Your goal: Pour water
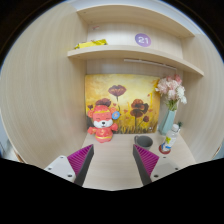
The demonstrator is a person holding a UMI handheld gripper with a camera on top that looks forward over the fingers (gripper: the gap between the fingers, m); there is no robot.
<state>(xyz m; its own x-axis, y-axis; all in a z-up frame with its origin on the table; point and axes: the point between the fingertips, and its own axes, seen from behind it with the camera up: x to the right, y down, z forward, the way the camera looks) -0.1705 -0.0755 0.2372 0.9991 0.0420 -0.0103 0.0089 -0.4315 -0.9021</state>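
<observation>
My gripper is open above a pale wooden desk, and nothing lies between its two magenta pads. Just beyond the right finger a grey cup rests on the desk. Right of the cup stands a small bottle with an orange label and a white cap. A red and orange plush toy sits further ahead at the back of the desk, slightly left of the fingers.
A blue vase of pink flowers stands at the back right, behind the bottle. A floral picture covers the back wall. A shelf above holds a yellow thing and a round purple tag.
</observation>
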